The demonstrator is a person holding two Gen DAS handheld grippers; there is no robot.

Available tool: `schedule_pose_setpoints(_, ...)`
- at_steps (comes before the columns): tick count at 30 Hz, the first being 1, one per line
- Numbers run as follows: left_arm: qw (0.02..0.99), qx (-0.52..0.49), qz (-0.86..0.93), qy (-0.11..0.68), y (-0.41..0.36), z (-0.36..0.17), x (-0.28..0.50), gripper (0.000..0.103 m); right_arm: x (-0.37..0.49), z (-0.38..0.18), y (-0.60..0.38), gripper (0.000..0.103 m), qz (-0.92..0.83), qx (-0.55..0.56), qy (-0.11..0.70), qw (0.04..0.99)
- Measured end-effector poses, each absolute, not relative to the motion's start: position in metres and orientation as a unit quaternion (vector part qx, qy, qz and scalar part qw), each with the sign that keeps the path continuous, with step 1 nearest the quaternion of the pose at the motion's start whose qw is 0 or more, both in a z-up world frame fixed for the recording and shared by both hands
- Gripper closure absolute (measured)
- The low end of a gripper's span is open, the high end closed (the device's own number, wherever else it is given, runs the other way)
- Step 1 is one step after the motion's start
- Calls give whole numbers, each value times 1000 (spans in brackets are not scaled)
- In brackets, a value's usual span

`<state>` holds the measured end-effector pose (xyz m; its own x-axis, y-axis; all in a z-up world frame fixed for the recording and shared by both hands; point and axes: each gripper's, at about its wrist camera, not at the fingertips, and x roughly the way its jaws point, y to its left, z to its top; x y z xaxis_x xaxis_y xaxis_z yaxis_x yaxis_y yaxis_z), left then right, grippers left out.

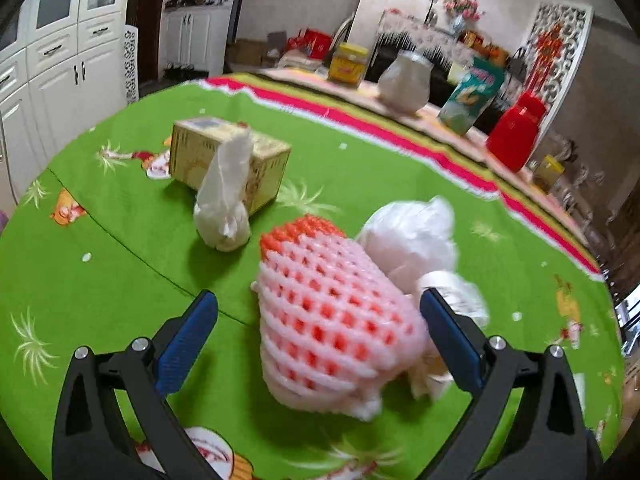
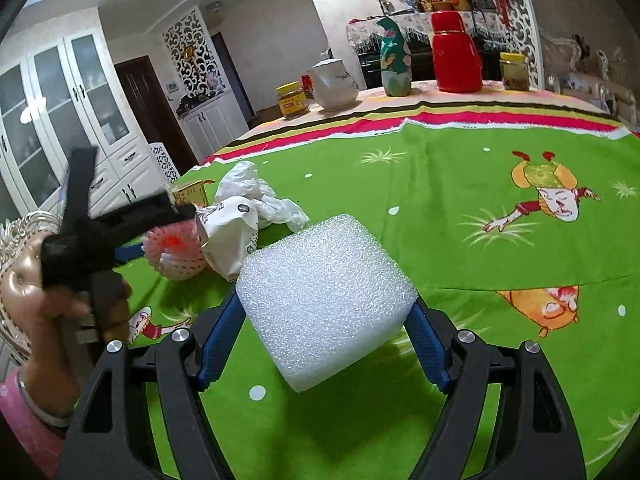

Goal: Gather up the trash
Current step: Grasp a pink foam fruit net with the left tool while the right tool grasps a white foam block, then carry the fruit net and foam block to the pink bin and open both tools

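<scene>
**Q:** What do the jaws hold?

**A:** The right gripper (image 2: 326, 344) clamps a white foam roll (image 2: 326, 300) above the counter (image 2: 480, 240). The left gripper (image 1: 320, 332) gapes around a pink foam fruit net (image 1: 328, 320) lying there.

**Q:** How will it handle?

**A:** Likely featherlight and squashy; pinch mid-body. Crumpled paper (image 1: 408, 236) touches it behind.

Free: bare green tablecloth (image 2: 500, 240) at right | Blocked: crumpled wrappers (image 2: 256, 200), yellow box (image 1: 228, 160) crowd left side
</scene>
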<state>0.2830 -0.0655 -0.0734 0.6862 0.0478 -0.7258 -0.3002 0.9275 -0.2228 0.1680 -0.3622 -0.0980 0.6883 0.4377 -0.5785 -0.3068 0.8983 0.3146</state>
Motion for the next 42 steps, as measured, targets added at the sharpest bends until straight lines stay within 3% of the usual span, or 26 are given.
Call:
schedule_pose_setpoints(2, 903, -153, 83, 392, -69, -83, 286, 5, 169, -99, -363, 29, 202, 102, 340, 913)
schedule_pose_setpoints(4, 908, -140, 64, 391, -74, -89, 281, 18, 168, -99, -364, 29, 203, 104, 340, 913)
schedule_pose_setpoints(6, 912, -134, 34, 385, -78, -89, 274, 43, 167, -98, -363, 29, 203, 102, 339, 913)
schedule_pose_setpoints(8, 920, -114, 31, 372, -84, -82, 265, 56, 166, -98, -362, 29, 204, 101, 337, 914)
schedule_pose_setpoints(11, 928, -95, 23, 360, -89, -73, 255, 63, 165, -98, -363, 29, 203, 101, 336, 914)
schedule_pose_setpoints(24, 963, -66, 27, 260, -86, -50, 198, 63, 173, -105, -368, 29, 189, 121, 355, 908)
schedule_pose_setpoints(42, 969, -45, 20, 241, -85, -48, 193, 62, 162, -96, -338, 29, 127, 6, 330, 936)
